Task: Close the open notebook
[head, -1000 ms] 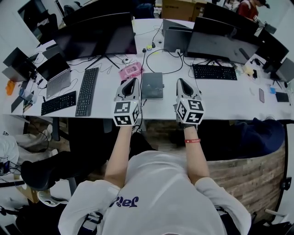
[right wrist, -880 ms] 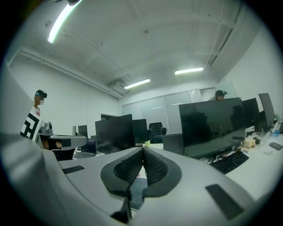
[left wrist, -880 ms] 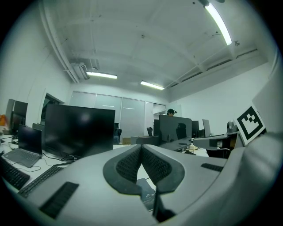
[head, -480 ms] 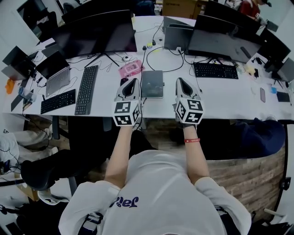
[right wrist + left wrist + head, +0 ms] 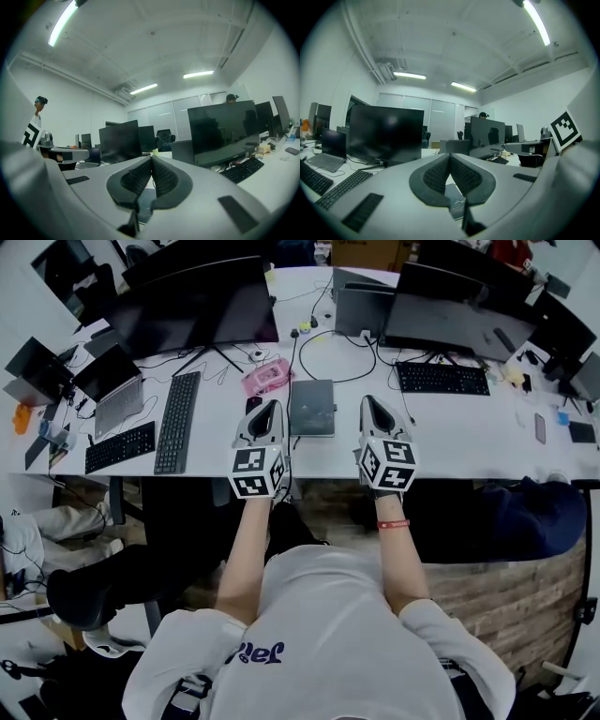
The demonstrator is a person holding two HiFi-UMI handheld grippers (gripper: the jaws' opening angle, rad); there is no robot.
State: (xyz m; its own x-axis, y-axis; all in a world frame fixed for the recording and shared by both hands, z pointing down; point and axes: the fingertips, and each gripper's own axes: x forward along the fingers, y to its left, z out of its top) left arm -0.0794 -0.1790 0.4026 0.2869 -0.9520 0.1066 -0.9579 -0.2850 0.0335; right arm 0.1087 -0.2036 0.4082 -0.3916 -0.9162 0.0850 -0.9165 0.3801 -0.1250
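Notebook [image 5: 311, 407] lies flat on the white worktop [image 5: 450, 442], dark cover up. From the head view it reads as one slab with no spread pages, so it looks shut already. Which long edge is the spine can't be told.

Left hand-held gripper [image 5: 271, 407] sits just beside the notebook's left edge and right hand-held gripper [image 5: 368, 407] a bit off its right edge, neither touching it. Both are clenched, ribbed pads pressed together with nothing between them. Each gripper view looks out over the notebook's near corner, not down at it.

Judgement: the step in hand is a check and press-down rather than a flip. To do it well, the person should keep the pads together and use them as one blunt tip. It comes down on the cover near the free edge with light pressure, straight down and no sideways shove. The other hand-held gripper should steady the opposite edge so the notebook doesn't skate on the smooth top. If the cover springs up at all, a slow sweep from spine side to free edge would seat it.

Watch the neighbours: a pink case [image 5: 266, 381] sits near the far-left corner and a black cable [image 5: 292, 357] runs just behind. Any push away from the person risks nudging those, so pressure should go down, not forward. The keyboard [image 5: 176, 423] and monitor [image 5: 202, 310] to the left are well apart and no issue.
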